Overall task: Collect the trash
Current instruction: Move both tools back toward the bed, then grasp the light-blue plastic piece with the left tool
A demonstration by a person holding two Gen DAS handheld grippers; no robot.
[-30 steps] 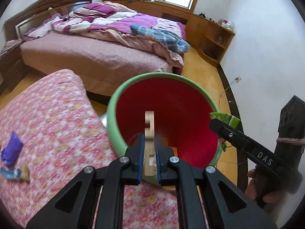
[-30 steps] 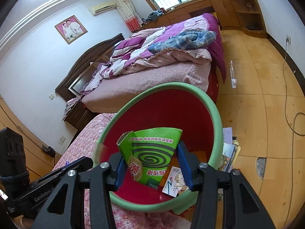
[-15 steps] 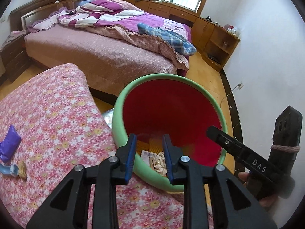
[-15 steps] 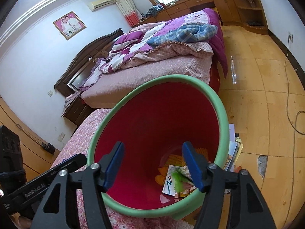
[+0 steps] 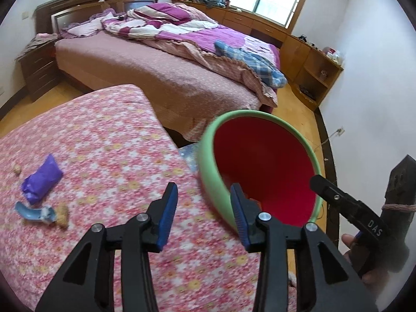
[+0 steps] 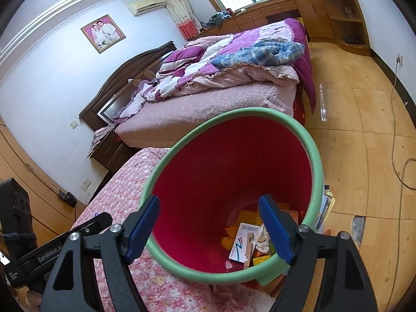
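Presently: left gripper (image 5: 204, 215), fingers apart, empty. Purple wrapper (image 5: 41, 179), crinkled foil, lies on the floral cloth (image 5: 109, 140) well left of its fingertips, long axis slanting away; crumbs and blue scrap (image 5: 35, 213) beside. Right gripper (image 6: 209, 230), also apart, hovers over the red, green-rimmed bin (image 6: 316, 161), farther off.
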